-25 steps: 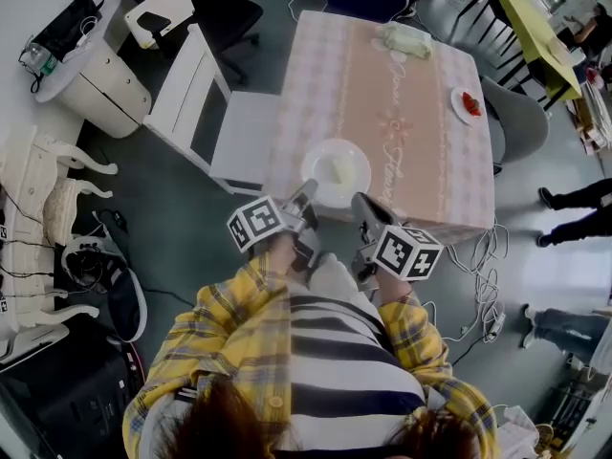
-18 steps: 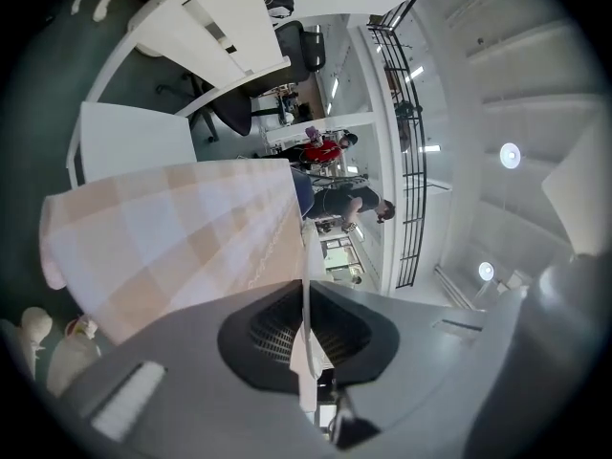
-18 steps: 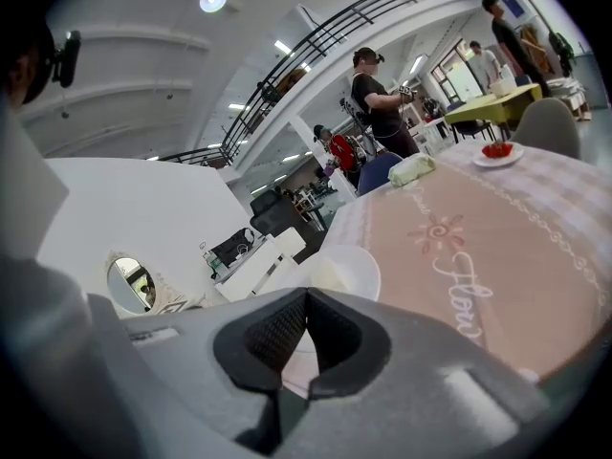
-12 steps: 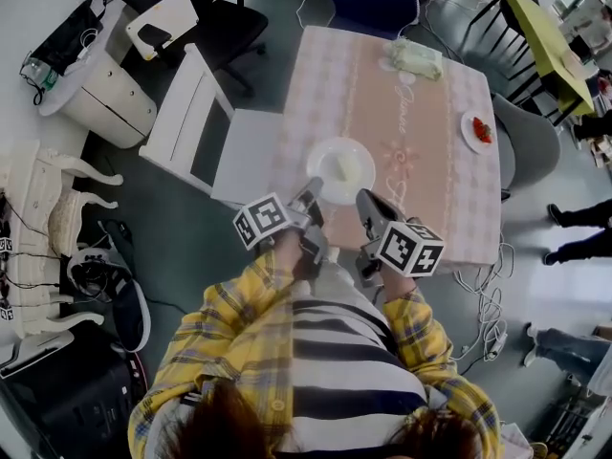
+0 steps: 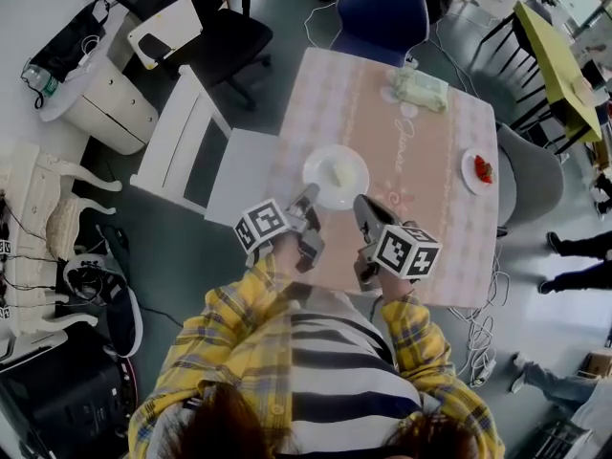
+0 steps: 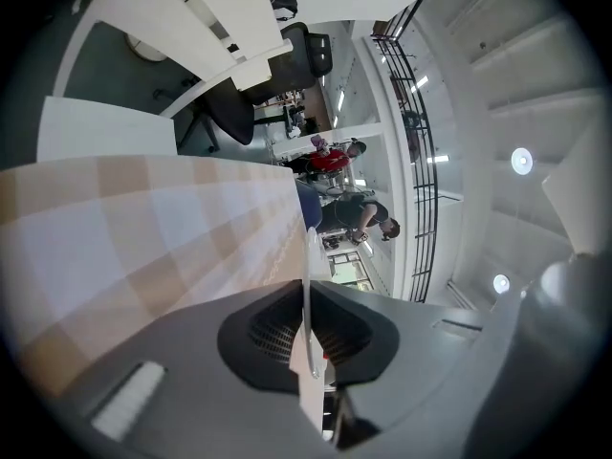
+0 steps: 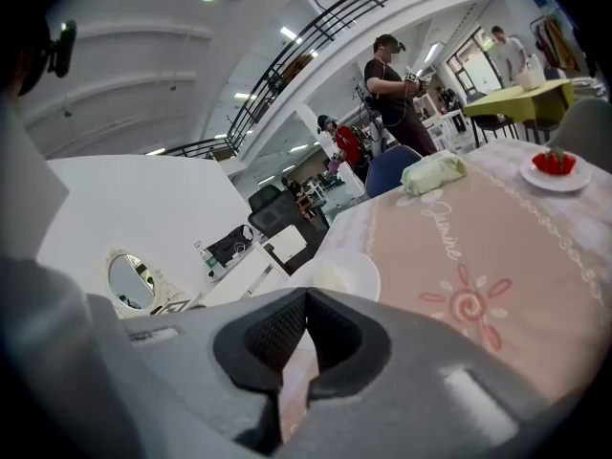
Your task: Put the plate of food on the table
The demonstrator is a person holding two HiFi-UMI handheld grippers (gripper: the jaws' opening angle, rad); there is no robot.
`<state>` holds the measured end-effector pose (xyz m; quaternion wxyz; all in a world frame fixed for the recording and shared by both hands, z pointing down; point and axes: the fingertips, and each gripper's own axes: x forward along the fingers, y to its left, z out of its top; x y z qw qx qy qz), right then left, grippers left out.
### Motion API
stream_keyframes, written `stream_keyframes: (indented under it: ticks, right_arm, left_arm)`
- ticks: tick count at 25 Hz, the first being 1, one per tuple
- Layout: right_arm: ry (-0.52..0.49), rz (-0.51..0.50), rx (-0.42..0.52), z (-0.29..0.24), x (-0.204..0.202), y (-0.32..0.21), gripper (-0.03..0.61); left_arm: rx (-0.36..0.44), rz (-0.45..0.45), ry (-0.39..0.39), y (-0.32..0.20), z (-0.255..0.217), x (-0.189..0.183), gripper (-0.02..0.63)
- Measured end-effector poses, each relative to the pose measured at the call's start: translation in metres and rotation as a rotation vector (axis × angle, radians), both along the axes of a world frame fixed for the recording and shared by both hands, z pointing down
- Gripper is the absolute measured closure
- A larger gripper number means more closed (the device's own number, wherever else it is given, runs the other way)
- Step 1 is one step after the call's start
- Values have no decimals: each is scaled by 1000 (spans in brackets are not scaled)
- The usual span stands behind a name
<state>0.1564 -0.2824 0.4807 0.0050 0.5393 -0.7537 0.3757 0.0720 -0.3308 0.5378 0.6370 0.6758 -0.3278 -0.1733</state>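
A white plate (image 5: 336, 175) with a pale piece of food (image 5: 340, 172) is over the near left part of the pink checked table (image 5: 421, 161). My left gripper (image 5: 311, 196) is shut on its near rim. In the left gripper view the rim (image 6: 307, 256) shows edge-on between the closed jaws of the left gripper (image 6: 307, 299), above the tablecloth (image 6: 143, 228). Whether the plate rests on the cloth I cannot tell. My right gripper (image 5: 361, 205) is shut and empty, just right of the plate. The right gripper view shows the right gripper (image 7: 306, 295) behind the plate (image 7: 346, 273).
A small plate with red food (image 5: 477, 170) sits near the table's right edge, and a pale green packet (image 5: 419, 88) lies at the far end. A white chair (image 5: 206, 146) stands left of the table, a blue chair (image 5: 381, 12) beyond it, a grey chair (image 5: 526, 156) at right.
The person has stepped closer to the table. Both grippers and the held plate have moved farther in over the tablecloth, away from its near edge. The jaws stayed as they were.
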Motion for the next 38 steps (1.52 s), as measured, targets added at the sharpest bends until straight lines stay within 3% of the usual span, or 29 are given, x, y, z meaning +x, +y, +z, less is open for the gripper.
stream_keyframes:
  ticks: [14,22,38]
  right_arm:
    - [-5,-65,-17,8,28,-70,581]
    - [2,-88,-15,13,36,-109,581]
    - [-14,-62,-46,38,49,-165,581]
  left_arm:
    - [16,-53,-32,-80,5,31,601]
    - [3,-98,-12,-121,10,42,601]
    - [-16,-143,-34,-192,27,49,601]
